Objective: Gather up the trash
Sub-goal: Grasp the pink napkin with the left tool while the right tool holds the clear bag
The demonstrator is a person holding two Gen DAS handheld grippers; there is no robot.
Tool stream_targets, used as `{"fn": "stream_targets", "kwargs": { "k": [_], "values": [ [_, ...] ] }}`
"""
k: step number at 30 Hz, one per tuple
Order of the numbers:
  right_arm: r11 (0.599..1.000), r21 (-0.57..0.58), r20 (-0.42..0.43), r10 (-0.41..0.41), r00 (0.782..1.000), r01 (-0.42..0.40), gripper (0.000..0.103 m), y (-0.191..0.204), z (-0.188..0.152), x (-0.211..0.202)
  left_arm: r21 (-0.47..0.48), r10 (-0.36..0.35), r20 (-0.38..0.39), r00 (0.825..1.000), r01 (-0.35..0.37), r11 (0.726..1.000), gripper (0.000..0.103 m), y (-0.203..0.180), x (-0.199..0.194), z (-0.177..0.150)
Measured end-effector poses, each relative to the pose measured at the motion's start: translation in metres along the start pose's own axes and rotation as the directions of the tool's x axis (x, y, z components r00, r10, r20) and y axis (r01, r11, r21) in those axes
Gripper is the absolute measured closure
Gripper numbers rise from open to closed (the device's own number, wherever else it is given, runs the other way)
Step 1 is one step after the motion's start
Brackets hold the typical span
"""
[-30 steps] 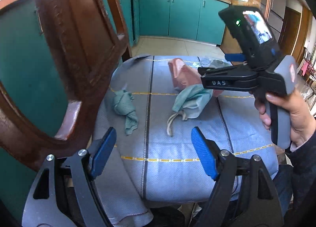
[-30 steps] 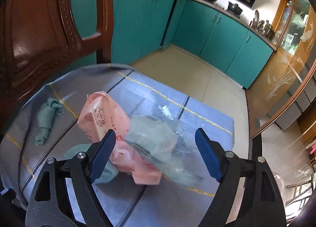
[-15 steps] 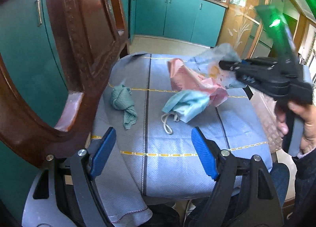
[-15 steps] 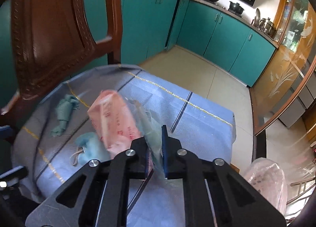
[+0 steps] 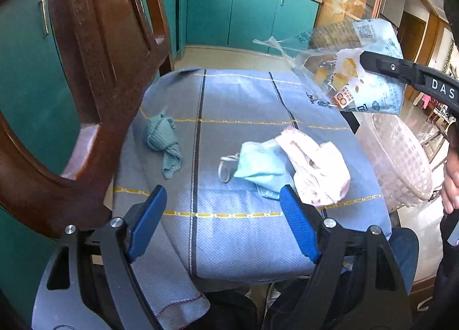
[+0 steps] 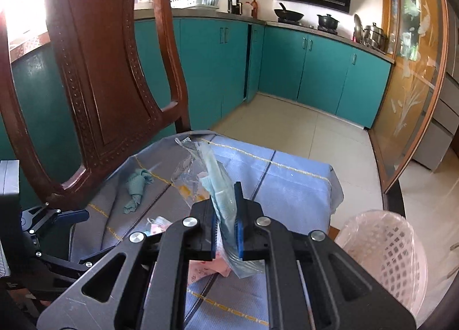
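My right gripper point(image 6: 225, 209) is shut on a clear plastic wrapper point(image 6: 213, 183) and holds it in the air above the chair seat; the wrapper also shows in the left wrist view point(image 5: 352, 71), hanging from the right gripper point(image 5: 364, 61). My left gripper point(image 5: 222, 215) is open and empty near the seat's front edge. On the blue checked seat cover point(image 5: 243, 94) lie a crumpled green cloth point(image 5: 163, 140), a light blue face mask point(image 5: 261, 166) and a pink wrapper point(image 5: 318, 166).
A pink lattice waste basket point(image 6: 384, 255) stands on the floor to the right of the chair, also in the left wrist view point(image 5: 401, 163). The carved wooden chair back point(image 5: 94, 51) rises at the left. Teal cabinets line the far wall.
My right gripper shut on the clear wrapper, lifted it off the seat and carried it up and right. The pink wrapper and mask stayed on the seat. The left gripper stayed open.
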State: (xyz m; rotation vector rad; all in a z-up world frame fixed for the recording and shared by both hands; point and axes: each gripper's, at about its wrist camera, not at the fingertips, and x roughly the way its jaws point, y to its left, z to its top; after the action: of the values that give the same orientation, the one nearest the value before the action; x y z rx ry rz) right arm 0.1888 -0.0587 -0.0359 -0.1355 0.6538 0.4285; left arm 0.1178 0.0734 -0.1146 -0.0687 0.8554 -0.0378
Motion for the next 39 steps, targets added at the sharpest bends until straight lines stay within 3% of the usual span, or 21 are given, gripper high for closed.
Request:
{"fn": "stream_targets", "kwargs": {
  "k": [20, 26, 33, 39],
  "values": [
    [0.989, 0.15, 0.03, 0.002, 1.0, -0.006, 0.092, -0.032, -0.029, -0.032, 0.048, -0.002, -0.015, 1.0, 0.002, 0.999, 0.021, -0.013, 0.006, -0.001],
    [0.984, 0.179, 0.034, -0.005, 0.999, -0.001, 0.092, -0.04, -0.036, -0.036, 0.111, -0.02, 0.003, 1.0, 0.02, 0.994, 0.016, -0.034, 0.01, 0.009],
    [0.976, 0.219, 0.037, -0.016, 0.999, 0.007, 0.092, -0.052, -0.043, -0.042, 0.206, -0.121, 0.004, 0.993, 0.117, 0.971, 0.012, -0.074, 0.004, 0.018],
    [0.976, 0.216, 0.038, -0.031, 0.999, 0.022, 0.092, -0.053, -0.046, -0.046, 0.229, -0.066, -0.013, 0.998, 0.067, 0.971, 0.01, -0.094, 0.017, 0.024]
  ]
}}
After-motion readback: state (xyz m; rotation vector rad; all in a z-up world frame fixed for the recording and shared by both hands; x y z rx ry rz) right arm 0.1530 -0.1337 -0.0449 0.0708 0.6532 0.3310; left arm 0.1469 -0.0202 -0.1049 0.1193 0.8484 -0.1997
